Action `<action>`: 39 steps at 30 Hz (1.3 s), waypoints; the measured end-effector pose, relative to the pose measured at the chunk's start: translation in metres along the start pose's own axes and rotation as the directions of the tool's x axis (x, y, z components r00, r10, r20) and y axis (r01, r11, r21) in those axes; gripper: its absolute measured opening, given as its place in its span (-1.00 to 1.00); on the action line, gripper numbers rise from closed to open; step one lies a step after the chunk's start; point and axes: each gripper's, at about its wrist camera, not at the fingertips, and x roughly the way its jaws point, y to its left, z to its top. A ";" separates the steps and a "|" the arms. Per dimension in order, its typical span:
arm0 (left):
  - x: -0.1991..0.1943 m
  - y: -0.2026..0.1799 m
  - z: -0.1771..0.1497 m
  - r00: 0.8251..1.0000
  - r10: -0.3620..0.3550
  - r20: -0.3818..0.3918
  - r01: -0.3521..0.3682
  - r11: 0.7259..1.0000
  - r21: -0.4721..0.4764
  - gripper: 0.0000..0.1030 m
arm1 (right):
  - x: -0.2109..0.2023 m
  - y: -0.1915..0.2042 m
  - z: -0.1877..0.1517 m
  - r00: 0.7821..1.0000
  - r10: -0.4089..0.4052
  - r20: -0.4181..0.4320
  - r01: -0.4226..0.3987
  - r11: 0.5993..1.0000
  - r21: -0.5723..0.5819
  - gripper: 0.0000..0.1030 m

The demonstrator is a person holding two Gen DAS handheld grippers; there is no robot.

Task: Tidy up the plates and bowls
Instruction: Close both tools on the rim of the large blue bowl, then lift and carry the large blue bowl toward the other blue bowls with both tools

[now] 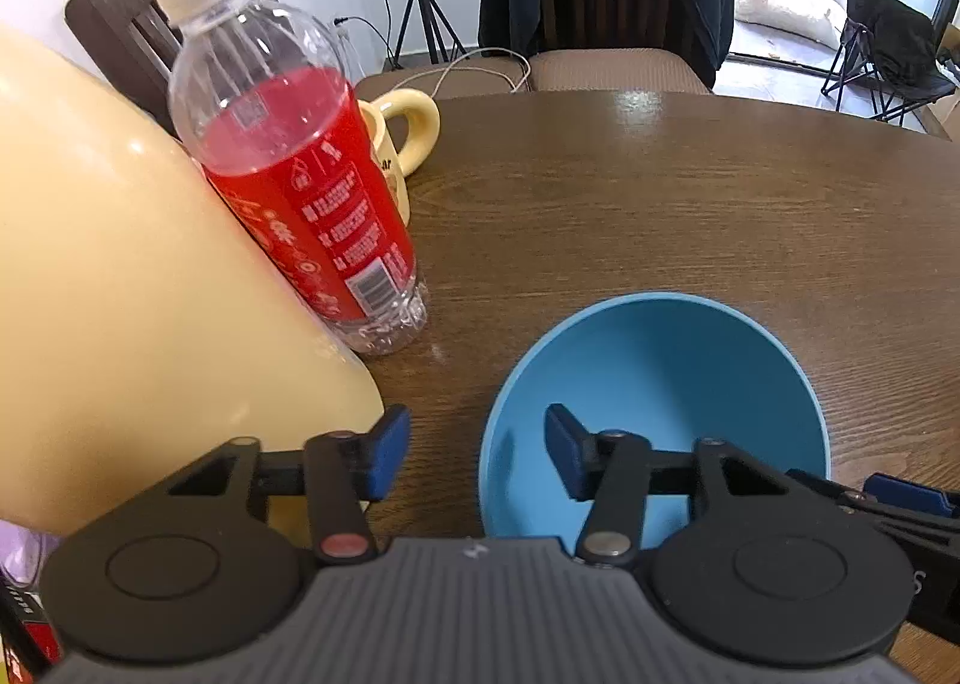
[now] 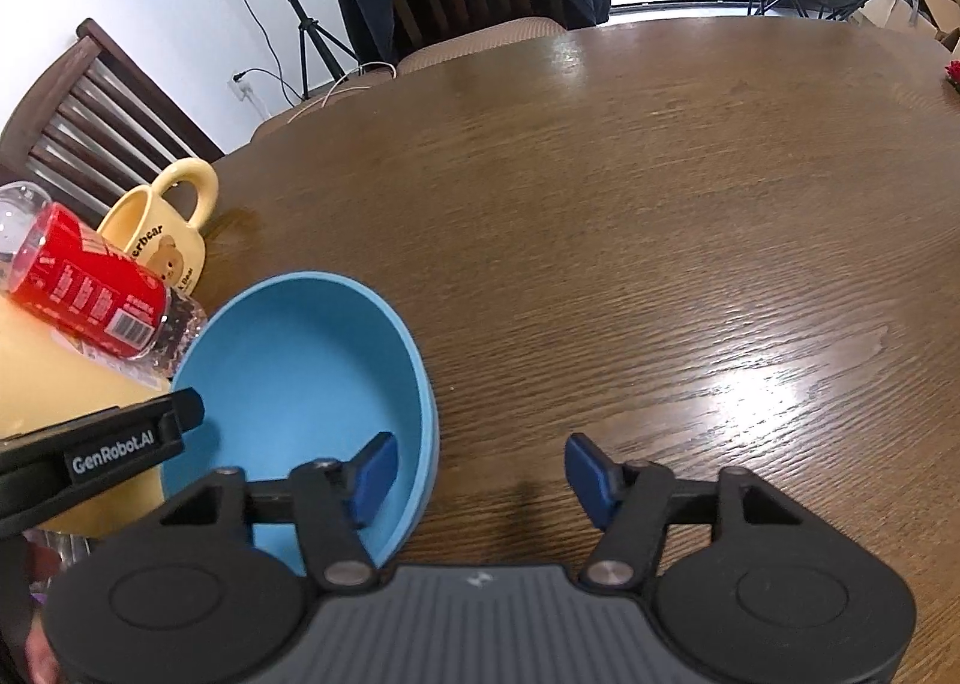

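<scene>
— Left wrist view: what is the left claw (image 1: 477, 453) doing?
— It straddles the near left rim of the blue bowl (image 1: 660, 384), one pad inside and one outside over the tabletop (image 1: 660, 192). The pads stand apart from the wall, so it is spread, not pinching.
— And the right claw (image 2: 480, 474)?
— Same on the bowl's right rim: one blue pad inside the bowl, the other outside above the wood, with gaps on both sides.
— Where does the bowl sit?
— Upright on the tabletop, close to the near edge, just right of a big pale yellow object (image 1: 120, 264). A bottle of red drink (image 1: 288, 156) stands against that object, and a yellow mug (image 1: 402, 126) stands behind the bottle.
</scene>
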 end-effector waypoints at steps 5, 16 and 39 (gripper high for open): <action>0.006 0.000 0.000 1.000 -0.019 -0.008 0.019 1.000 -0.006 -0.22 | 0.003 0.000 0.002 1.000 -0.001 -0.001 0.001 1.000 -0.003 -0.05; 0.018 -0.002 0.001 0.998 -0.056 -0.026 0.056 0.998 -0.020 -0.66 | 0.010 0.003 0.008 0.999 0.037 -0.008 -0.037 0.999 -0.005 -0.57; 0.005 -0.003 0.000 0.996 -0.090 0.003 0.090 0.994 -0.068 -0.78 | 0.000 0.000 0.004 0.998 0.058 0.031 -0.058 0.998 0.001 -0.88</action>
